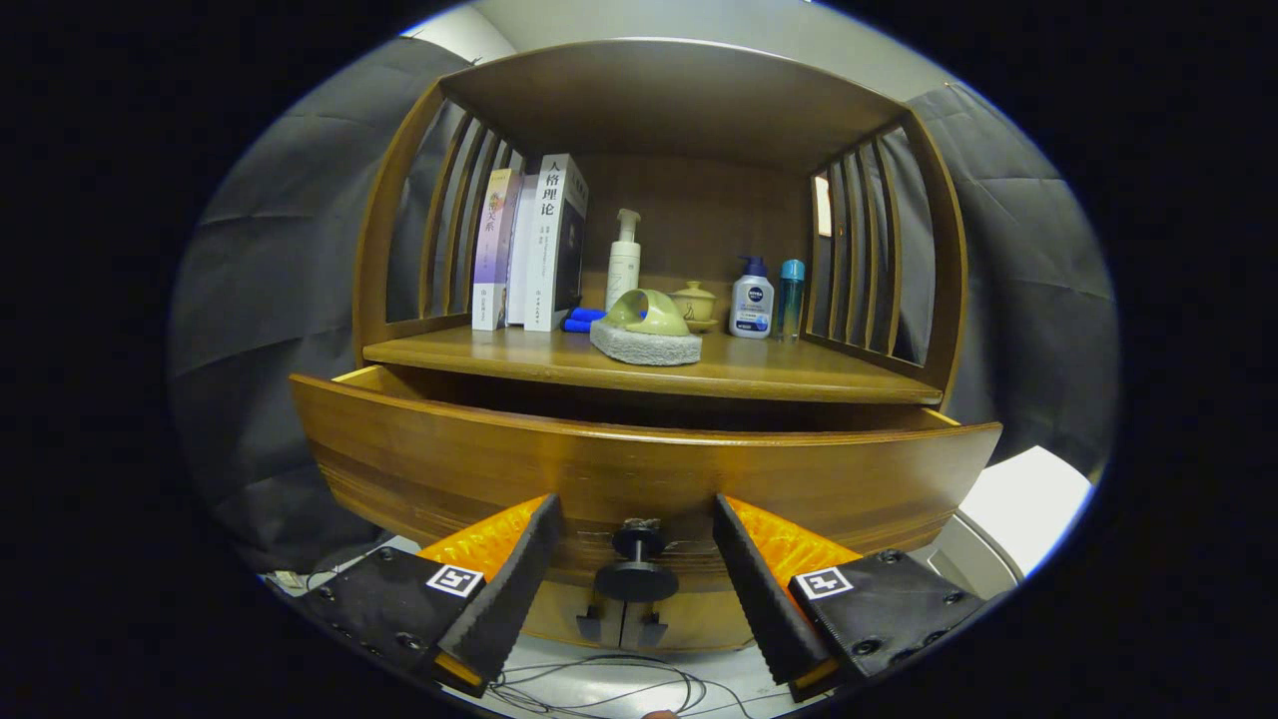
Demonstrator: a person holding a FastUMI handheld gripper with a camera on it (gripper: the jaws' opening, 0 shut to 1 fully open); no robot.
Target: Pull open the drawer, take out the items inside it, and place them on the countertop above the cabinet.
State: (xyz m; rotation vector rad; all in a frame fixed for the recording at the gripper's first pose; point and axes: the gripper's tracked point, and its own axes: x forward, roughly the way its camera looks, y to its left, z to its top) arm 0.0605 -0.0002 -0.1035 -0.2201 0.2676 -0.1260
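A wooden cabinet's drawer stands pulled out toward me, its curved front just beyond my fingers. Its dark round knob sits between my two fingers, untouched, with a gap on each side. My gripper is open and holds nothing. The drawer's inside is hidden behind its front panel. Above the drawer is the countertop, a wooden shelf under an arched top.
On the countertop stand several books, a white pump bottle, a green cup lying on a grey sponge, a blue cloth, a small lidded pot, a white bottle and a teal bottle. Cables lie below.
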